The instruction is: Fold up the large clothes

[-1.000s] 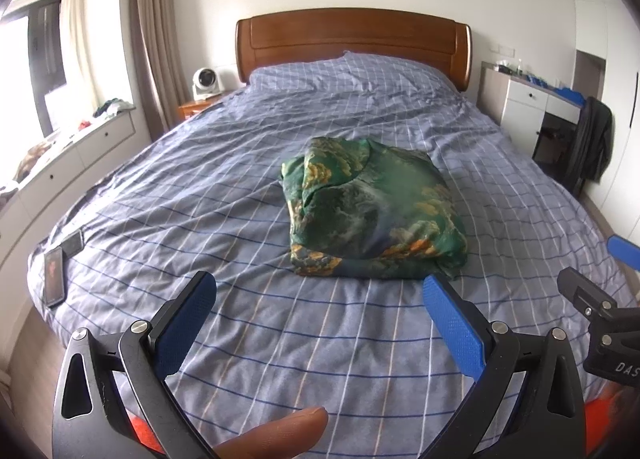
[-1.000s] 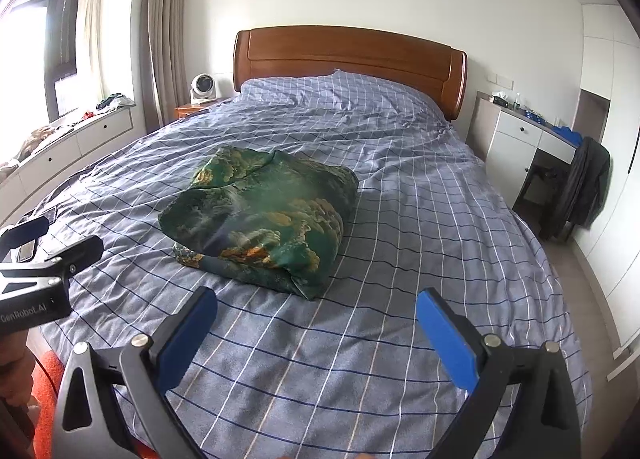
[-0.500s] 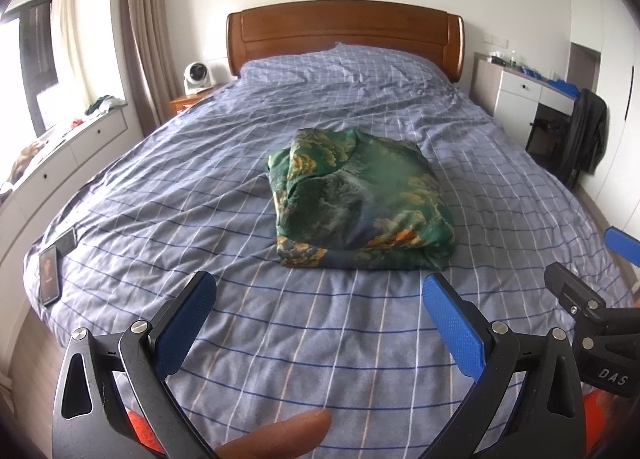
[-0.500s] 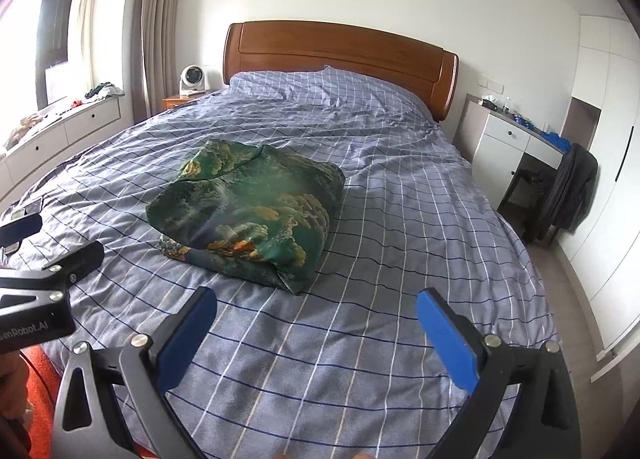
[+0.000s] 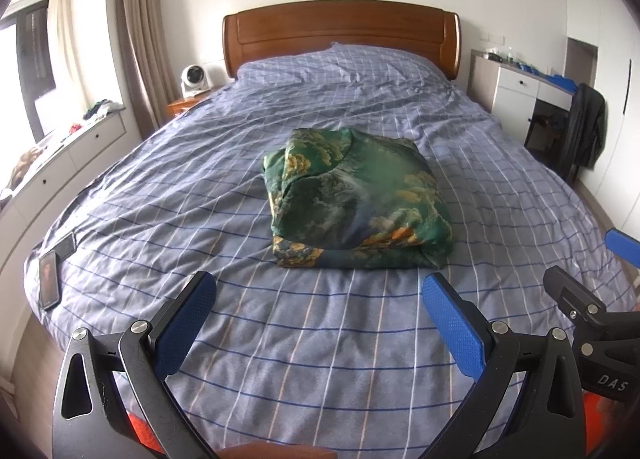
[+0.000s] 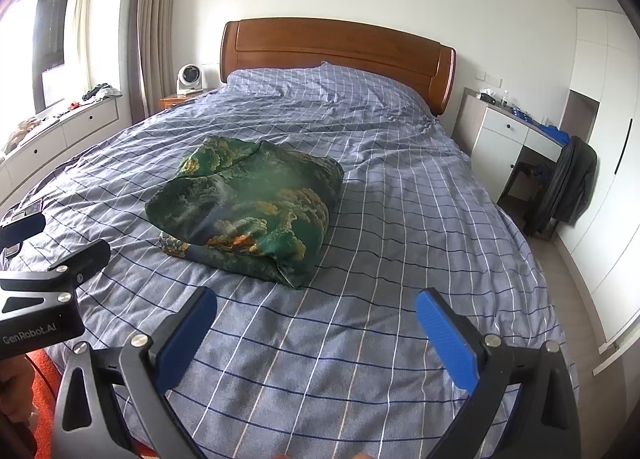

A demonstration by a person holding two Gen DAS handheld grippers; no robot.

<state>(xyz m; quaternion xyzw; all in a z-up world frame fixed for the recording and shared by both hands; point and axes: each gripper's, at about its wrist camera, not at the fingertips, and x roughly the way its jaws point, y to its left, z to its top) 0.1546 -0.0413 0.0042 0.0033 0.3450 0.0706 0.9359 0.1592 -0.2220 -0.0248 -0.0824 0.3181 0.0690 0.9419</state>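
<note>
- You held the left gripper (image 5: 320, 299) and right gripper (image 6: 316, 305) spread wide and empty, short of the green-and-gold patterned silky garment (image 5: 354, 199), a folded bundle mid-way up the blue checked bedspread (image 6: 400, 219).
- Folding looked finished; next, likely only withdrawal or a tidying press.
- Compared with a second earlier, you had pulled both grippers slightly back.

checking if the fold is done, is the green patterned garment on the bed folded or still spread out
Folded: the green patterned garment lies as a compact, thick bundle with layered edges on the blue checked bedspread, touched by neither gripper.
</note>
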